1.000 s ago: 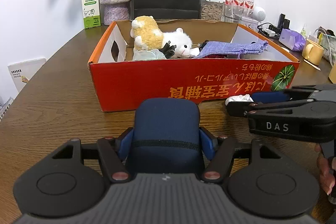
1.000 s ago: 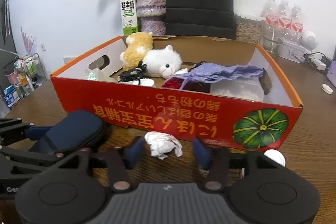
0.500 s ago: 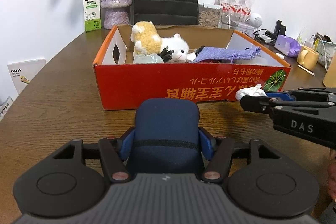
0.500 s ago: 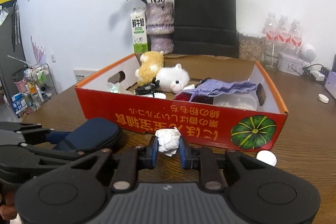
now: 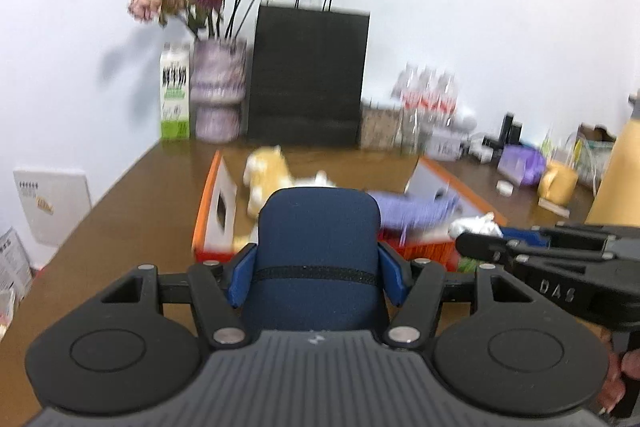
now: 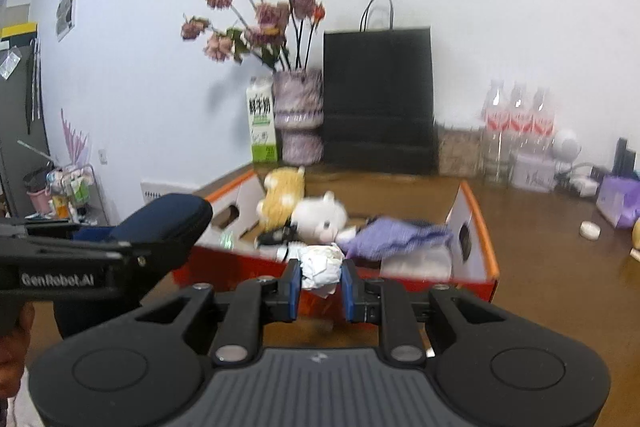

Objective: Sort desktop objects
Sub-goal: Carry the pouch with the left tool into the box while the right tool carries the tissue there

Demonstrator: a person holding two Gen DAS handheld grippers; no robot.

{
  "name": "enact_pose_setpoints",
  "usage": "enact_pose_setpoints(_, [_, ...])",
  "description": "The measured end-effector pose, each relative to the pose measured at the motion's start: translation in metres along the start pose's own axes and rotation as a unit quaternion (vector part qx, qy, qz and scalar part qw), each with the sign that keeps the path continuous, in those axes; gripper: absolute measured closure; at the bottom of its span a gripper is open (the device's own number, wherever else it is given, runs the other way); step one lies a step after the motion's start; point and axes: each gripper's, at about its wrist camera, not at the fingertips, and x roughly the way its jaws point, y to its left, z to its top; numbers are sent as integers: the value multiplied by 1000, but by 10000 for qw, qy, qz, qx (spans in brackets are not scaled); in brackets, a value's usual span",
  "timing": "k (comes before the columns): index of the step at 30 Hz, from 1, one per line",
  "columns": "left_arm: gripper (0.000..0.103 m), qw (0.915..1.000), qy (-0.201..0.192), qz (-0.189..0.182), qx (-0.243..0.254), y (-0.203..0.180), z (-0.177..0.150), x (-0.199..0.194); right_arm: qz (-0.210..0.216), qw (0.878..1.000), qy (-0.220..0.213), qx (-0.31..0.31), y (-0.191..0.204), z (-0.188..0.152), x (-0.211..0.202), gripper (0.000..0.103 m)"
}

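My left gripper point(image 5: 316, 275) is shut on a dark blue zip case point(image 5: 318, 227) and holds it up in the air in front of the red cardboard box point(image 5: 208, 223). My right gripper point(image 6: 320, 287) is shut on a crumpled white paper ball point(image 6: 320, 265), raised near the box's front wall point(image 6: 420, 285). The case also shows at the left of the right wrist view point(image 6: 168, 223), and the paper ball at the right of the left wrist view point(image 5: 474, 227). The box holds a yellow plush point(image 6: 282, 199), a white plush point(image 6: 322, 217) and a purple cloth point(image 6: 400, 235).
A black paper bag point(image 6: 378, 99), a vase of dried flowers point(image 6: 298, 115) and a milk carton point(image 6: 262, 125) stand behind the box. Water bottles point(image 6: 516, 123) and a purple pack point(image 6: 618, 199) are at the right, with a white cap point(image 6: 590, 230) on the wooden table point(image 6: 540, 267).
Both grippers have risen from the table with their loads and tilted up. The right gripper closed on the paper ball a second ago and lifted it toward the box.
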Motion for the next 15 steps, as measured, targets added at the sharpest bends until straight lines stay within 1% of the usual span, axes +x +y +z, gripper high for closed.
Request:
enact_pose_setpoints(5, [40, 9994, -324, -95, -25, -6, 28, 14, -135, 9997, -200, -2, -11, 23, 10, 84])
enact_pose_setpoints(8, [40, 9990, -427, -128, -94, -6, 42, 29, -222, 9994, -267, 48, -19, 36, 21, 83])
enact_pose_setpoints(11, [40, 9989, -421, -113, -171, -3, 52, 49, -303, 9991, -298, 85, -26, 47, 36, 83])
enact_pose_setpoints(15, [40, 9991, -320, -61, -263, 5, 58, 78, -345, 9990, -243, 137, -37, 57, 62, 83])
